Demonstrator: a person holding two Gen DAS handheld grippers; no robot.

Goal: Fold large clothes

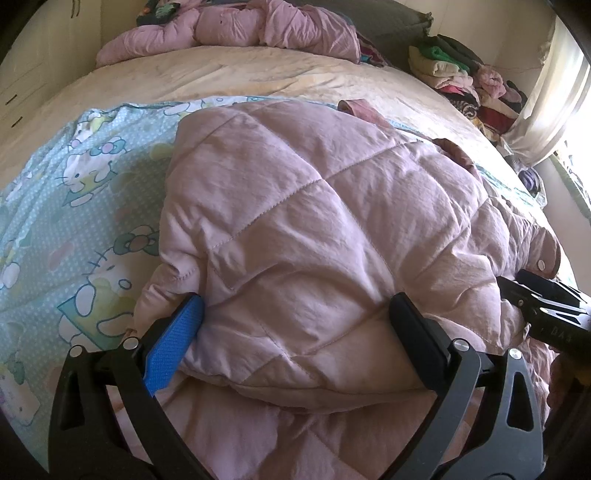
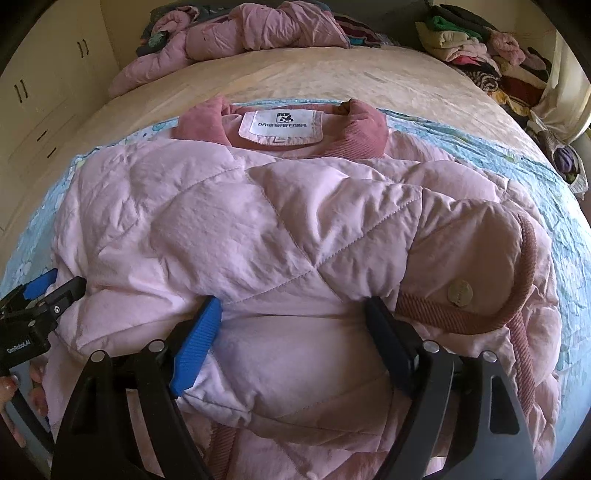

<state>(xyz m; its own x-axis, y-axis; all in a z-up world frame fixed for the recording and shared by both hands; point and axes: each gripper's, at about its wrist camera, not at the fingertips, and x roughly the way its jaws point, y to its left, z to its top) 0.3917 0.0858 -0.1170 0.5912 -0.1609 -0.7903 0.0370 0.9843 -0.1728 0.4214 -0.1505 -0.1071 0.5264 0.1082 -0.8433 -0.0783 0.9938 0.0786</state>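
A pink quilted jacket point(image 1: 314, 203) point(image 2: 258, 229) lies on a cartoon-cat sheet point(image 1: 74, 221), a sleeve folded across its body. Its darker collar and white label point(image 2: 280, 125) point away from me. My left gripper point(image 1: 297, 301) stands wide open at the jacket's near left edge, with the puffy fold bulging between the blue pad point(image 1: 177, 339) and the black finger. My right gripper point(image 2: 291, 302) is open too, its fingers resting on the near hem beside a ribbed cuff with a snap button point(image 2: 460, 291). Each gripper shows in the other's view: the right point(image 1: 535, 306), the left point(image 2: 48, 291).
The sheet covers a beige bed point(image 1: 221, 74). A second pink jacket point(image 2: 258, 33) lies bunched at the far end. Folded clothes point(image 2: 480, 48) are stacked at the far right by a curtain point(image 1: 554, 92). Cupboards point(image 2: 44, 92) stand on the left. A person's fingers point(image 2: 11, 384) hold the left gripper.
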